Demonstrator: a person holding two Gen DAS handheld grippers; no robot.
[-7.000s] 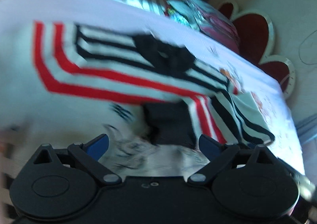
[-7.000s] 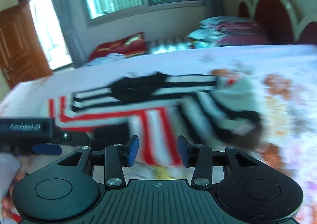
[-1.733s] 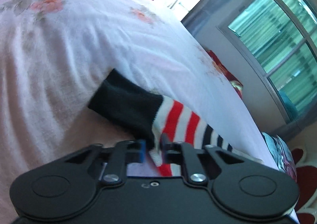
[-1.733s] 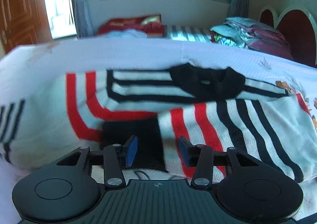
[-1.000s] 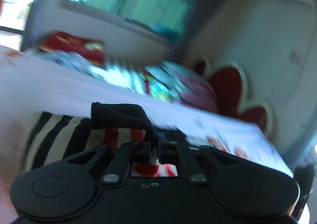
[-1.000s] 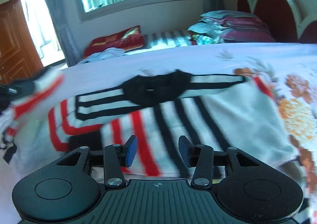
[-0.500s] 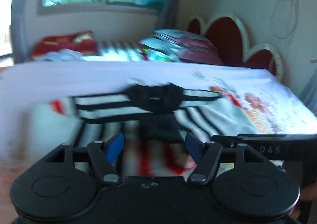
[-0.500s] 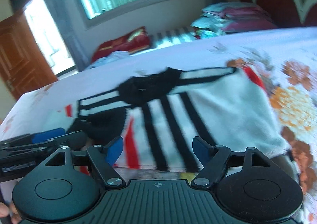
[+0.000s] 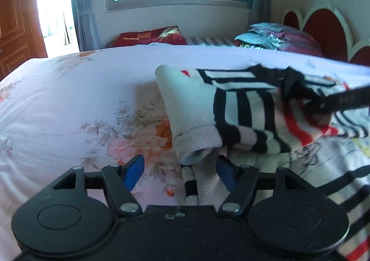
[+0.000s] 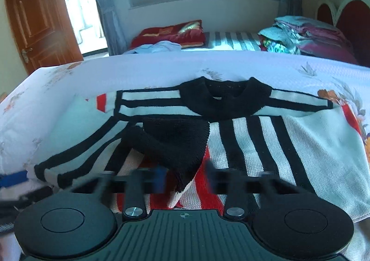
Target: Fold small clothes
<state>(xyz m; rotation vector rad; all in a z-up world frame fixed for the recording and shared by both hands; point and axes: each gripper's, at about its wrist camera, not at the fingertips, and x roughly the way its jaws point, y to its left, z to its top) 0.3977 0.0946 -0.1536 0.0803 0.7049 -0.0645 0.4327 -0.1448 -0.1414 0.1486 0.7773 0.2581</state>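
Observation:
A small white sweater (image 10: 266, 143) with black and red stripes and a black collar (image 10: 222, 99) lies on the bed, both sleeves folded across its front. Their black cuffs (image 10: 175, 143) overlap at the middle. In the left wrist view the sweater (image 9: 231, 108) lies ahead and to the right, its folded left edge facing me. My left gripper (image 9: 180, 168) is open and empty, just in front of that edge. My right gripper (image 10: 185, 180) is open with blurred fingers, straddling the cuffs' lower tip; one finger (image 9: 342, 99) shows in the left wrist view.
The bed has a white floral sheet (image 9: 81, 110). Another striped garment (image 9: 323, 180) lies near me, under the sweater's front. Stacked folded clothes (image 10: 307, 34) and a red pillow (image 10: 171, 32) sit on the far side. A red headboard (image 9: 323, 25) is at right, a wooden door (image 10: 39, 25) at left.
My left gripper carried the left sleeve over the sweater, let it go and opened, then moved left to the sweater's edge. My right gripper opened and now sits at the cuffs.

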